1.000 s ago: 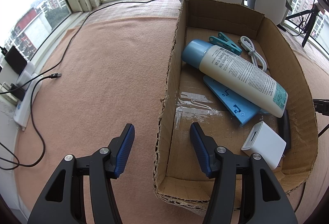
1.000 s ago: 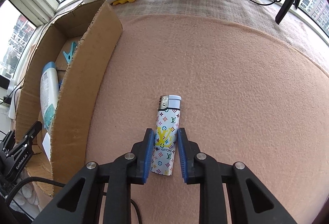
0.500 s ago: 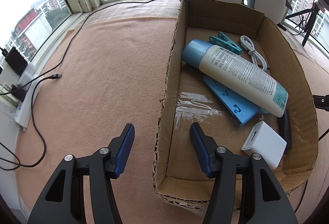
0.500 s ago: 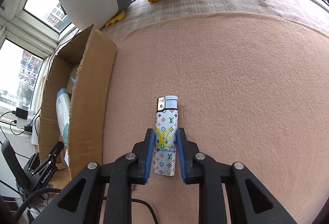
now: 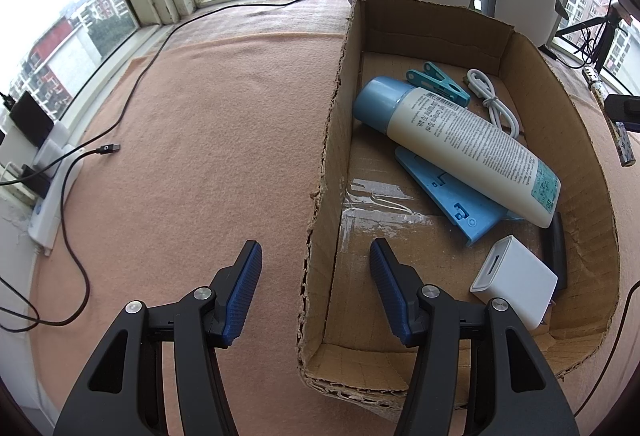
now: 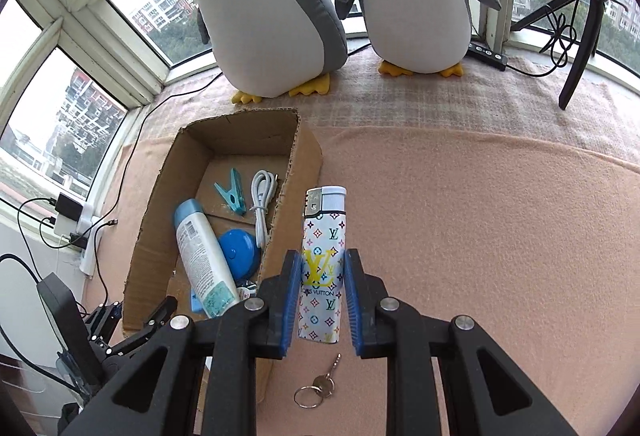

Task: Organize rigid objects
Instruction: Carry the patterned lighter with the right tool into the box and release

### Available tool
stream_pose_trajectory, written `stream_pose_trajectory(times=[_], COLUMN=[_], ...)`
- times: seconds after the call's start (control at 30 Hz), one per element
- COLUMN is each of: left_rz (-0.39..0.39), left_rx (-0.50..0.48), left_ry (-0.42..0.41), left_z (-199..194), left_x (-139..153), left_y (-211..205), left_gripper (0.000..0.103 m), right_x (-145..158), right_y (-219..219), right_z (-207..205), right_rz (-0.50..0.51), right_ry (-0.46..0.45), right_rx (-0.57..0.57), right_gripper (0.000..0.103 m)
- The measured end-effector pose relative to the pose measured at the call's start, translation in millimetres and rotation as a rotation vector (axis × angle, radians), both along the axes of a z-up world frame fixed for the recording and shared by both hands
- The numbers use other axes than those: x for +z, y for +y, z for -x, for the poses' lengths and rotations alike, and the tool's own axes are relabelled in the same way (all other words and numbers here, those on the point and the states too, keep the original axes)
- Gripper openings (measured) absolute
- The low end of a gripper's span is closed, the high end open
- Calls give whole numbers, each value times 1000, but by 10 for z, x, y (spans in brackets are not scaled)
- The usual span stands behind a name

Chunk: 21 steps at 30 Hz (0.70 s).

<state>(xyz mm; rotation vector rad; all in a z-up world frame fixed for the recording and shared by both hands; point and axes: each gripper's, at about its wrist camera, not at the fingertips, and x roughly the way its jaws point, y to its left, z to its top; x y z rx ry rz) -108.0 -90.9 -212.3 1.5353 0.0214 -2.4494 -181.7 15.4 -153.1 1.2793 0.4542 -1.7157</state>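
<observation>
My right gripper [image 6: 320, 292] is shut on a white patterned lighter [image 6: 322, 260] and holds it in the air beside the cardboard box's [image 6: 152, 220] right wall. The lighter also shows past the box's right wall in the left wrist view [image 5: 622, 139]. The box [image 5: 324, 171] holds a blue-capped lotion tube [image 5: 460, 139], a blue plastic piece [image 5: 444, 191], a teal clothespin [image 5: 438, 81], a coiled white cable [image 5: 494, 103] and a white charger [image 5: 514, 280]. My left gripper [image 5: 316, 292] is open, straddling the box's left wall near its front corner.
A key on a ring [image 6: 320, 388] lies on the peach blanket below the right gripper. Two plush penguins [image 6: 272, 3] stand behind the box at the window. A black cable [image 5: 100, 149] and a power strip [image 5: 52, 195] lie at the left. A tripod [image 6: 580, 43] stands far right.
My right gripper has lifted the lighter off the blanket and tilted up, so the box's inside and the penguins now show. The left gripper has not moved.
</observation>
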Motion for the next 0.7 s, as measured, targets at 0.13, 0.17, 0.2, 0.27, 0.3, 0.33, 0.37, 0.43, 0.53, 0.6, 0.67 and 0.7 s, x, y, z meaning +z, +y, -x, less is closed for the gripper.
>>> stream_pose_trajectory(times=[0.13, 0.17, 0.2, 0.27, 0.3, 0.33, 0.37, 0.43, 0.53, 0.6, 0.67, 0.7], left_rz=[0, -1, -1, -1, 0, 0, 0, 0, 0, -1, -1, -1], left_rx=[0, 0, 0, 1, 1, 0, 1, 1, 3, 3, 5, 5], left_ry=[0, 0, 0, 0, 0, 0, -1, -1, -1, -1, -1, -2], left_z=[-2, -5, -11, -11, -11, -11, -9, -9, -9, -11, -11, -12], left_x=[0, -1, -2, -2, -2, -2, -1, -2, -2, -2, -1, -1], left_y=[-1, -3, -6, -5, -4, -4, -1, -1, -1, -2, 1, 1], left_gripper=[57, 57, 57, 57, 57, 57, 57, 57, 57, 57, 57, 57], right_x=[41, 40, 40, 25, 13, -1, -11, -43, -90, -110, -127, -132], right_y=[-240, -293, -348, -447, -492, -532, -570, -635, -703, -730, -751, -756], right_z=[-140, -179, -218, -283, -310, -328, -343, -369, -395, -410, -419, -426], right_rz=[12, 12, 10, 4, 0, -2, -5, -14, -28, -33, -38, -40], right_ry=[21, 29, 36, 51, 56, 56, 56, 62, 68, 73, 78, 83], right_rx=[48, 60, 73, 95, 104, 111, 117, 130, 141, 146, 148, 150], right_gripper=[20, 20, 20, 20, 20, 20, 20, 20, 20, 20, 20, 20])
